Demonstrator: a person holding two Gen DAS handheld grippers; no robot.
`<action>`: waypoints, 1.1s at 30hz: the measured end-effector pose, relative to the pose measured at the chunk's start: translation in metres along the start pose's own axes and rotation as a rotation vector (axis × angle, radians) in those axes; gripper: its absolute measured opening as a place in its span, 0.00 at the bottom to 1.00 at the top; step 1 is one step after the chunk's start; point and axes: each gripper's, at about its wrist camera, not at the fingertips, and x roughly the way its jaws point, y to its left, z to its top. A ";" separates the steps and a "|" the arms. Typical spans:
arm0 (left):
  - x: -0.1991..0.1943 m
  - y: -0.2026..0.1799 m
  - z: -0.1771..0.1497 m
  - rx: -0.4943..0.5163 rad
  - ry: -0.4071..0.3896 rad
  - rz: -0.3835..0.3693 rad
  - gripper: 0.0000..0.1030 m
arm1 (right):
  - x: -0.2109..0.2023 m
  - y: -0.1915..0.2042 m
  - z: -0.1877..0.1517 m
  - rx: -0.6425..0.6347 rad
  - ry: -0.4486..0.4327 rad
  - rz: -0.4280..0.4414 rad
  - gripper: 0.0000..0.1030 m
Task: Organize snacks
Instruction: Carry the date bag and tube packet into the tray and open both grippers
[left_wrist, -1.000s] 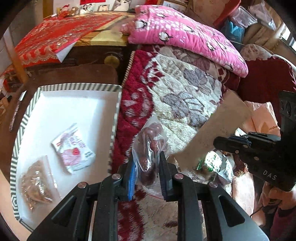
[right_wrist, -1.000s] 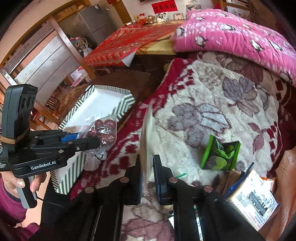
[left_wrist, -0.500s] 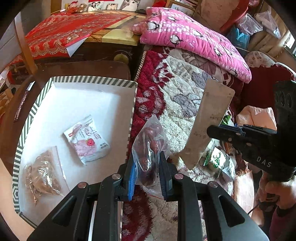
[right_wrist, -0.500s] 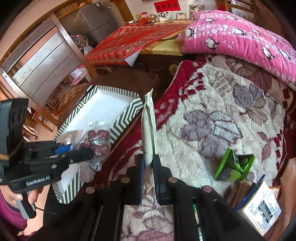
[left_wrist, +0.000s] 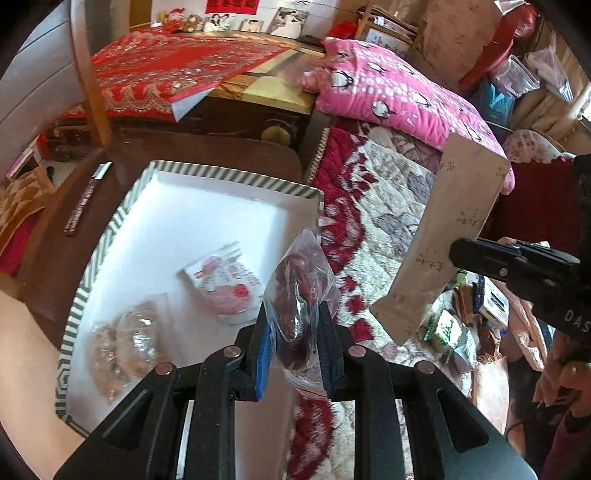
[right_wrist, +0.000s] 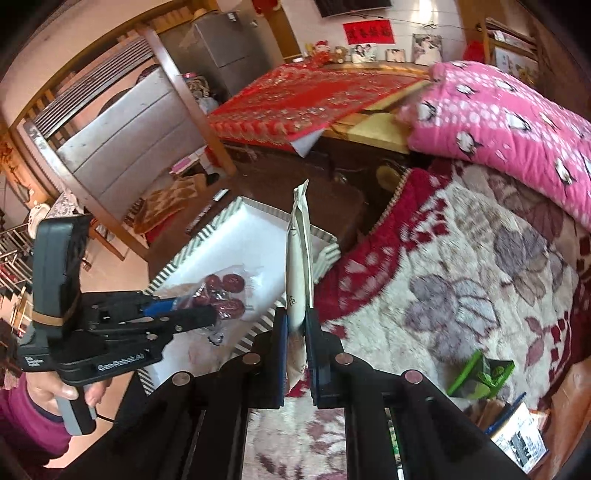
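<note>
- The tray (left_wrist: 110, 236) lies farthest left, striped rim and white floor; a pink packet (left_wrist: 225, 284) and a clear bag of brown pieces (left_wrist: 122, 343) already lie flat in it.
- Our left gripper (left_wrist: 295, 332) hangs over the tray's right side, just inside the rim in the right wrist view, jaws narrowed onto the date bag (left_wrist: 299, 291). The bag stands up between the pads with its long axis along the fingers.
- We judge the coming move turns on this: the tray floor sits directly below and slightly left of that bag, so the left gripper is the nearer one to drop first.
- Our right gripper (right_wrist: 295, 332) pinches the lower end of the brown pouch (left_wrist: 443, 236), which stands nearly upright, edge-on to its own camera.
- The pouch hangs near the tray's right rim, between tray and blanket (right_wrist: 461, 288); whether it has crossed over the rim we cannot tell, the fisheye bends things there.
- Farthest right, more snacks (right_wrist: 480, 373) wait on the blanket.
</note>
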 end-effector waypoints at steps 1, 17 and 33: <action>-0.002 0.003 -0.001 -0.005 -0.002 0.007 0.20 | 0.000 0.003 0.001 -0.005 0.001 0.004 0.10; -0.032 0.066 -0.018 -0.096 -0.034 0.107 0.20 | 0.036 0.080 0.009 -0.105 0.055 0.121 0.10; -0.026 0.098 -0.027 -0.153 -0.003 0.151 0.20 | 0.083 0.115 -0.009 -0.110 0.169 0.232 0.10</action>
